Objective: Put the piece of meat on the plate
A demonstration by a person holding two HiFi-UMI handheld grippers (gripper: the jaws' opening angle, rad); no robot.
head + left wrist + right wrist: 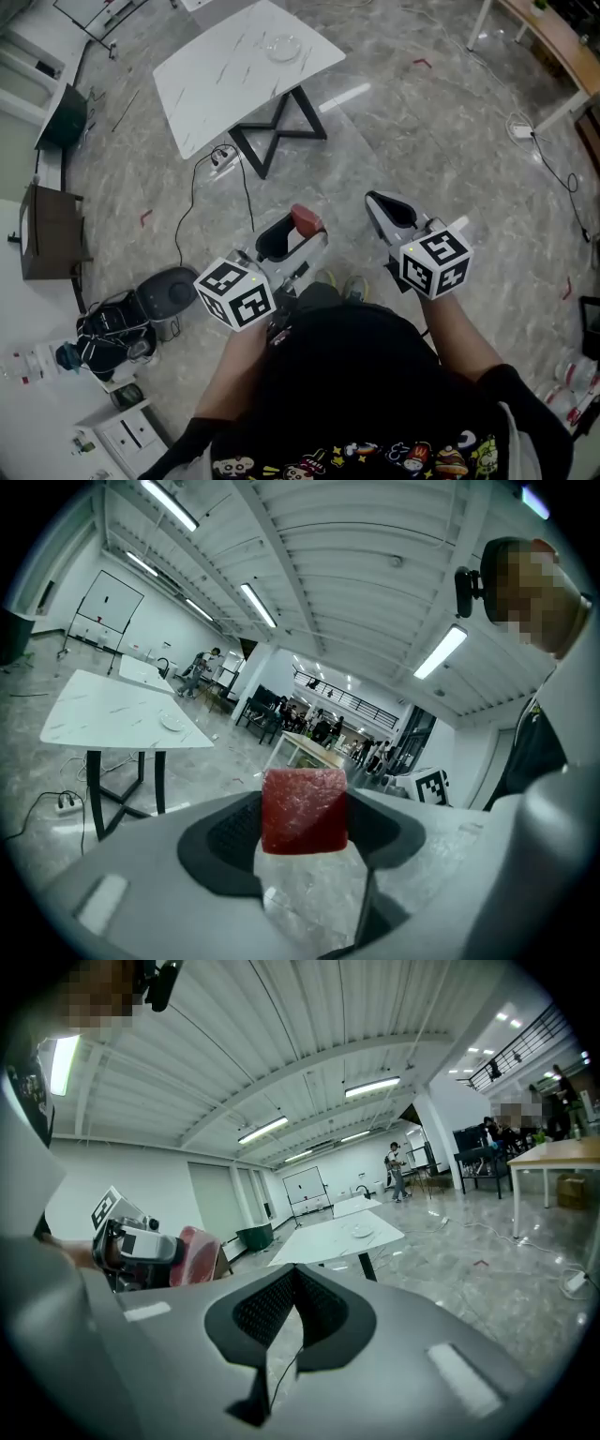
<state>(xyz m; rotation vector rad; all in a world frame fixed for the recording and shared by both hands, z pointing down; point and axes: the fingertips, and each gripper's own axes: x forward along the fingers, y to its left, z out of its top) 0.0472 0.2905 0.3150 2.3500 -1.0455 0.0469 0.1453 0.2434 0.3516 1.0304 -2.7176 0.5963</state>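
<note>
The left tongs (292, 231) are clamped on the meat (303, 810), a red block held at the tips of the jaws, well above the floor (422, 131) and in front of the person's body. The right tongs (293, 1279) are together with nothing between them, held level with the left ones and a little apart from them. In the right gripper view, the meat shows as a red patch at the left, beside the other tongs. The plate (283, 47) lies on the white tabletop (216, 84), near its far edge, well apart from both tongs. The table stands on black crossed legs (272, 136). A power strip (221, 157) with a black cable lies on the floor beside it.
</note>
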